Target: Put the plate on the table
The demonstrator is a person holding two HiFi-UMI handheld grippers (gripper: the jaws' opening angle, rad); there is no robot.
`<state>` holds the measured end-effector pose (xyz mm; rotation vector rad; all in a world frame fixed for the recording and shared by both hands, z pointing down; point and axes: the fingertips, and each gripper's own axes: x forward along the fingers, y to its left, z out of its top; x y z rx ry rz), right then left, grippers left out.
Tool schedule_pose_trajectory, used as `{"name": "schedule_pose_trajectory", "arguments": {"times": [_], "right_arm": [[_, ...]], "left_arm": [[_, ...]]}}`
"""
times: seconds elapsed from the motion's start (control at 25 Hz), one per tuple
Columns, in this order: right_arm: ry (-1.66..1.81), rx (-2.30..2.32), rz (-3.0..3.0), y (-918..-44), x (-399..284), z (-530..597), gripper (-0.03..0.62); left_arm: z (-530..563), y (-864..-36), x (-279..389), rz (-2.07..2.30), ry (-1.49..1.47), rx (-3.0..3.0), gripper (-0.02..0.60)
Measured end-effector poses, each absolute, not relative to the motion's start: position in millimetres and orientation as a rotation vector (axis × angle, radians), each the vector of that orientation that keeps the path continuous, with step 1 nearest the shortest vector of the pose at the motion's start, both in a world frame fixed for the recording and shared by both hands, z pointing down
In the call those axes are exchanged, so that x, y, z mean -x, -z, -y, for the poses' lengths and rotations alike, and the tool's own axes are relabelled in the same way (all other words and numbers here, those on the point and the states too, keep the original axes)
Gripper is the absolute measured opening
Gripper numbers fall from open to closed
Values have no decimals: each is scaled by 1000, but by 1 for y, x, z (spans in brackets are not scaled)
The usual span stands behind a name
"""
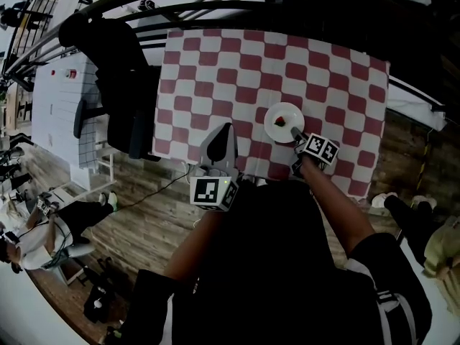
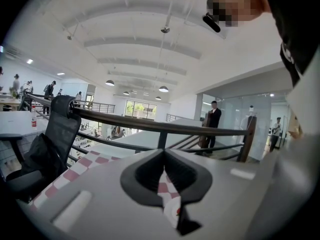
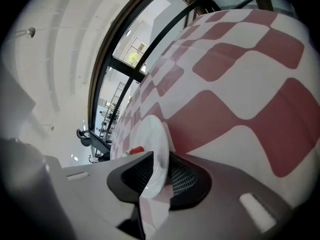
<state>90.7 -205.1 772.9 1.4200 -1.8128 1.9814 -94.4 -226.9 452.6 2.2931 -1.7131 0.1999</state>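
right claw (image 3: 161,156): gaping loosely around plate (image 3: 151,136) rim
plate: lying on checkered desk (image 1: 215,70)
left claw (image 2: 163,155): hovering closed, empty

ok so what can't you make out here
What the small red thing on the plate is: tiny in the head view, half hidden by a jaw in the right gripper view.
The plate's near rim: covered by the right gripper in the head view.
The table, near edge: partly behind the person's arms, head view.
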Motion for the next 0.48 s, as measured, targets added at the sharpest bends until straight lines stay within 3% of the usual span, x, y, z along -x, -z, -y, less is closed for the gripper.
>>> {"name": "schedule_pose_trajectory", "arguments": {"times": [0.32,0.48], "right_arm": [[-1892,-1426,1784,-768,-102,196,135],[-1879,-1438,1791,-764,-110,190,132]], "left_arm": [[216,-451,85,1671,-188,-2325,9],[207,-452,84,1669,-173,-2325,9]]}}
